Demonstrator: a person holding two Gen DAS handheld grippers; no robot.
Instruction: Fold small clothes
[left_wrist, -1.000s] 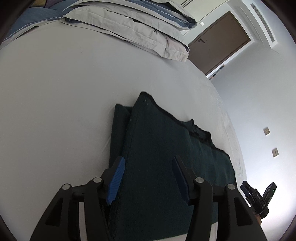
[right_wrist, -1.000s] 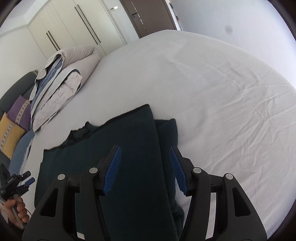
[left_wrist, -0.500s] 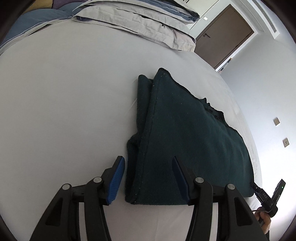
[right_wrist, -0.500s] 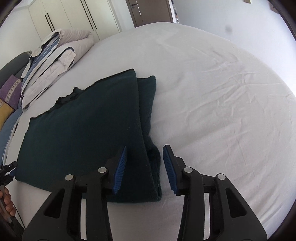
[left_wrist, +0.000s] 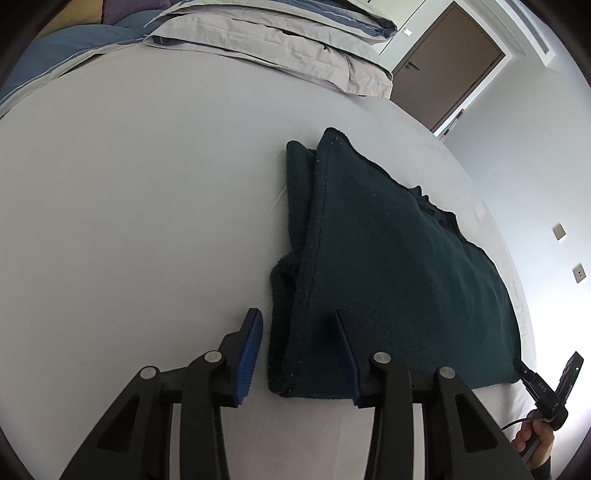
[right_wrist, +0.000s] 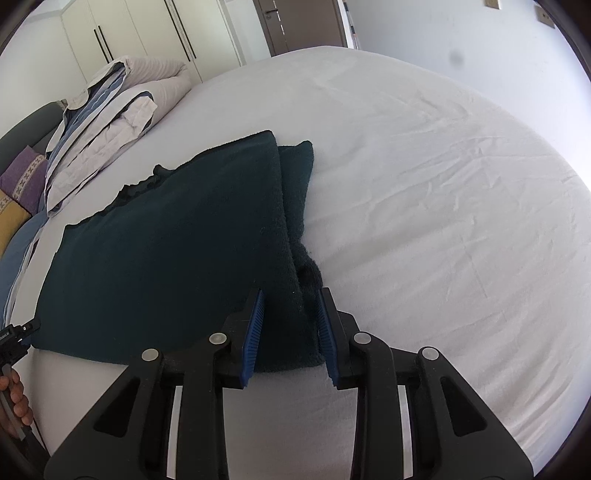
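A dark green fleece garment (left_wrist: 388, 266) lies folded flat on the white bed (left_wrist: 129, 221). My left gripper (left_wrist: 295, 315) straddles its near left corner and its jaws are closing. A strip of sheet still shows between the left pad (left_wrist: 249, 350) and the cloth edge. In the right wrist view the garment (right_wrist: 166, 240) fills the left half. My right gripper (right_wrist: 291, 291) straddles the near right corner with narrower jaws that are closing, the cloth filling the gap between them. Each view shows the other gripper small at the garment's far near corner, held by a hand (left_wrist: 535, 439).
Folded grey and blue bedding (left_wrist: 277, 40) is piled at the head of the bed, with purple and yellow cushions (right_wrist: 18, 184) beside it. A brown door (left_wrist: 447, 70) and white wardrobes (right_wrist: 147, 33) stand beyond. Bare sheet (right_wrist: 443, 203) spreads to the right of the garment.
Both grippers have drawn back from over the garment to its near edge and sunk a little. Both pairs of jaws have narrowed, the right pair more, around the near corners.
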